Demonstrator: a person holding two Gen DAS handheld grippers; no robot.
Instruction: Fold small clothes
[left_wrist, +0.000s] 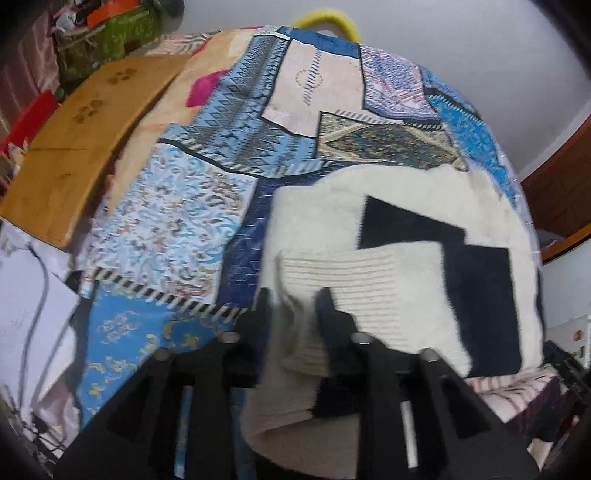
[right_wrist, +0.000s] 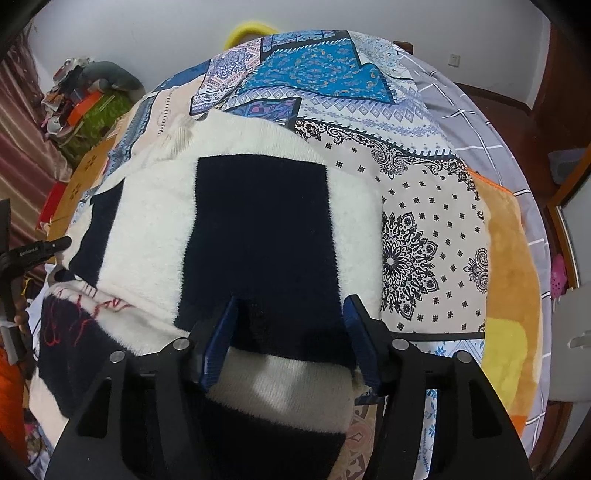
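Observation:
A fuzzy cream sweater with large black blocks (left_wrist: 406, 221) lies on a patchwork bedspread (left_wrist: 207, 177). In the left wrist view my left gripper (left_wrist: 293, 299) is shut on the sweater's ribbed cream cuff (left_wrist: 354, 280), which is folded over the body. In the right wrist view the same sweater (right_wrist: 258, 229) fills the middle. My right gripper (right_wrist: 291, 306) is open, its blue-padded fingers (right_wrist: 225, 332) standing either side of a black block near the sweater's near edge, not pinching it.
A wooden board (left_wrist: 74, 147) lies at the bed's left. Cluttered boxes (right_wrist: 85, 103) stand at the far left. An orange blanket (right_wrist: 506, 266) lies at the right of the bed. A striped cloth (left_wrist: 517, 391) sits by the near right edge.

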